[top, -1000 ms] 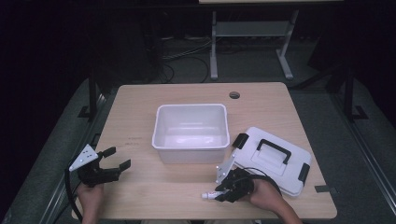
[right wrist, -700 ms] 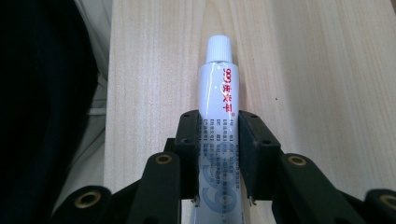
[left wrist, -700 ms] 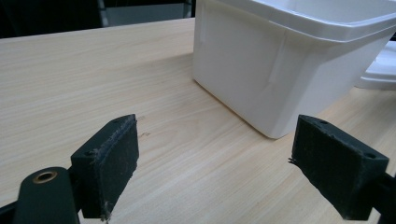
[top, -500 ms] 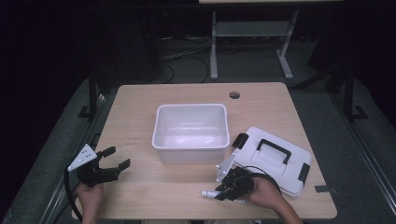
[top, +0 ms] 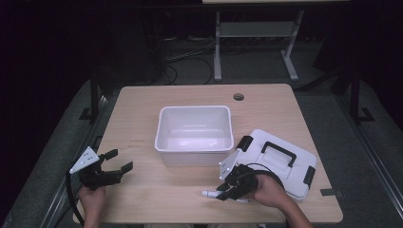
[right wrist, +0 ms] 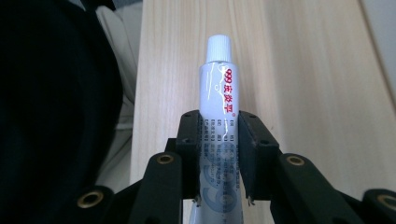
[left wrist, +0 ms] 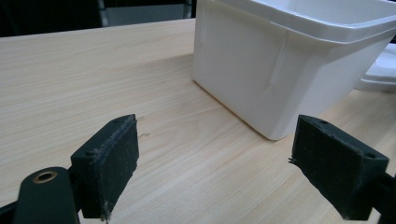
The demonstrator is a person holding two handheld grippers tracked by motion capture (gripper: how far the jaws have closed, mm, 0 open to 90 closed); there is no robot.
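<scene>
Right gripper view: right gripper (right wrist: pixel 219 140) clamped on the white tube (right wrist: pixel 219 98) near the tabletop's front edge, tube's long axis in line with the jaws, cap pointing away. Left gripper (top: pixel 114 166) spread apart, holding nothing.

Both hands low at the near table edge, well apart.
The left gripper (top: pixel 117 160) lies level at near left, jaws spread wide with nothing between them, held by the left hand (top: pixel 92 195). The right gripper (top: pixel 223 192), at near right in the right hand (top: pixel 266 190), points left; its jaws have just been closing and clamp a tube (right wrist: pixel 219 116).
</scene>
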